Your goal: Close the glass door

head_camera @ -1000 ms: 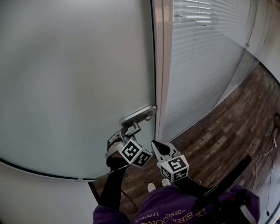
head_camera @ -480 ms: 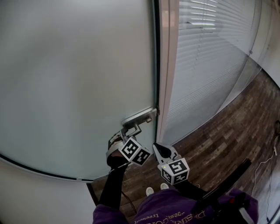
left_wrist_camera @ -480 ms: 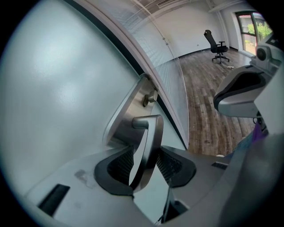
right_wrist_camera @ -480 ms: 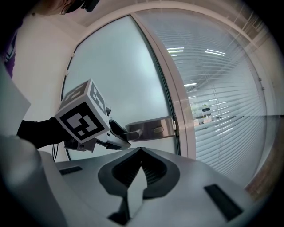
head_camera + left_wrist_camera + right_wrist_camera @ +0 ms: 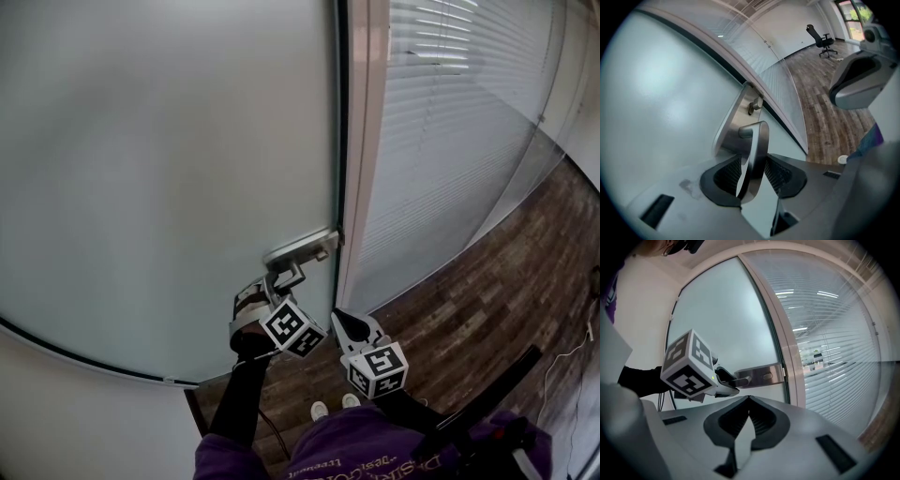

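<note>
Below, wood-plank floor nr glass door

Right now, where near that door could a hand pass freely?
Free: the frosted door above the handle, and the wood floor right of the frame. Crowded: the handle, between the jaws of the left gripper, which have just been opening, with the right gripper close below.

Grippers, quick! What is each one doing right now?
Left gripper: open; its jaws have just been opening, with the door handle between them, not squeezed.
Right gripper: closed, holding nothing.
</note>
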Tool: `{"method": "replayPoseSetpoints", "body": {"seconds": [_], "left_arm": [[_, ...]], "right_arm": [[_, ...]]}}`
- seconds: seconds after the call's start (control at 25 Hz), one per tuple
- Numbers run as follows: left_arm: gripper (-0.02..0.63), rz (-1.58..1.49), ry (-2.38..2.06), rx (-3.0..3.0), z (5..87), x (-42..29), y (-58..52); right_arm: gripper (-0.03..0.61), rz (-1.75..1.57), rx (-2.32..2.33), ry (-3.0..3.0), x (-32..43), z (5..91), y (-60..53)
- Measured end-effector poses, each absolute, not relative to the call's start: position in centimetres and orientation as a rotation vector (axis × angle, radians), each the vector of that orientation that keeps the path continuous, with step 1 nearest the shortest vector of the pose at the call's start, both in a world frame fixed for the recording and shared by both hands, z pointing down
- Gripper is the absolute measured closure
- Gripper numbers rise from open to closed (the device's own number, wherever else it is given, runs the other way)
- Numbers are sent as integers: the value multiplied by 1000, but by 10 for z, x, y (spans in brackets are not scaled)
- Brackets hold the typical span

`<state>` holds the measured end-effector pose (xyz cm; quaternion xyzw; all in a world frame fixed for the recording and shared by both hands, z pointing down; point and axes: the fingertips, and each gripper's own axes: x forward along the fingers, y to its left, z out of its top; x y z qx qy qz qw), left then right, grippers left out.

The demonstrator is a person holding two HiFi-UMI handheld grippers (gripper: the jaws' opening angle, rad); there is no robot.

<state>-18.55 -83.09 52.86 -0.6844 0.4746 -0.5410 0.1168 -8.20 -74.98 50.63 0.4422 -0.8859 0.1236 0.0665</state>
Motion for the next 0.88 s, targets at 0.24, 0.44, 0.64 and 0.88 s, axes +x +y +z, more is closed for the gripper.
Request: {"method": "replayPoseSetpoints", "body": {"seconds": [0.24, 0.44, 0.64, 0.88], "left_arm": [[465, -1485, 1427, -1802, 518, -188, -826], [465, -1419, 1474, -1803, 507, -190, -808], [465, -1265, 1554, -1833, 481, -189, -782], [468, -792, 1827, -2110, 459, -184, -750]], "right_arm": [[581, 380, 1344, -2667, -77, 506, -748], [581, 381, 1355, -2666, -74, 505, -743], [581, 367, 1361, -2671, -73, 502, -744], [581, 345, 1361, -2687, -77, 496, -743]]}}
